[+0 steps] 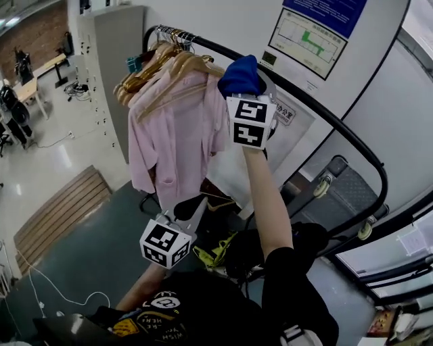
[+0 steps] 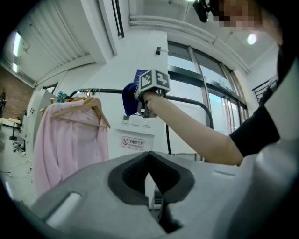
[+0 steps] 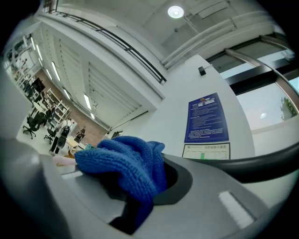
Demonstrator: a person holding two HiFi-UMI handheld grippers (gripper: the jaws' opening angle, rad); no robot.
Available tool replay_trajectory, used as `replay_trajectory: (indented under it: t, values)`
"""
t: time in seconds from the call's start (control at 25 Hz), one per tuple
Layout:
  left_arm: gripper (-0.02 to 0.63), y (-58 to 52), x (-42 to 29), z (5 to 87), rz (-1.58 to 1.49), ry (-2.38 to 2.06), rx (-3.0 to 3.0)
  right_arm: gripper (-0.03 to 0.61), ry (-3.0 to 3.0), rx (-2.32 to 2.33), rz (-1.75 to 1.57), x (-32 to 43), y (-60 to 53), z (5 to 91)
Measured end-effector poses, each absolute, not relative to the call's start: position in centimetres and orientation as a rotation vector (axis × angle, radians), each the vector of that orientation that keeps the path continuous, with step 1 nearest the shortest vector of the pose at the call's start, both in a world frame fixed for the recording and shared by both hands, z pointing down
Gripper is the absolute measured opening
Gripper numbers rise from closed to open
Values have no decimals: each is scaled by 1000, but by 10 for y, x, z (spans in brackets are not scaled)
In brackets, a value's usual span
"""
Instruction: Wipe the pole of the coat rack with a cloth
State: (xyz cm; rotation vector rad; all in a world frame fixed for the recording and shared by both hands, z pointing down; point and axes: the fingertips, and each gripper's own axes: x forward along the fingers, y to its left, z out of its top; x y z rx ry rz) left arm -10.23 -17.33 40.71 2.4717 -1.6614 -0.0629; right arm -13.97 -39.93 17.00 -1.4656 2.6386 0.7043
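The coat rack's black pole (image 1: 338,127) curves from the far left, along the white wall, down to the near right. At its far-left end a pink shirt (image 1: 172,142) hangs among a bunch of wooden hangers (image 1: 169,67). A blue notice (image 1: 325,13) is fixed on the wall above the pole.

The right hand-held gripper (image 1: 245,91) is raised on an outstretched arm to the middle of the pole, just right of the hangers. Its jaws are clamped on a bunched blue cloth (image 1: 241,76), which covers the pole at that spot. In the right gripper view the cloth (image 3: 126,163) bulges out of that hand-held gripper (image 3: 145,191), and the pole (image 3: 261,165) runs off to the right behind it.

The left hand-held gripper (image 1: 189,215) is held low and near, below the shirt and well apart from the pole. In the left gripper view that hand-held gripper (image 2: 150,175) has its jaws closed together with nothing between them, pointing up at the cloth (image 2: 129,99) and the pole (image 2: 107,91).
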Motion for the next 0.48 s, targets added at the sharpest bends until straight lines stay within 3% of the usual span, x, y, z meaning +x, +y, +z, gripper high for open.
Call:
replay_trajectory:
  t: [0.48]
  values:
    - [-3, -200, 55, 411, -17, -1071, 2778, 54, 2233, -1862, 675, 172, -288, 165]
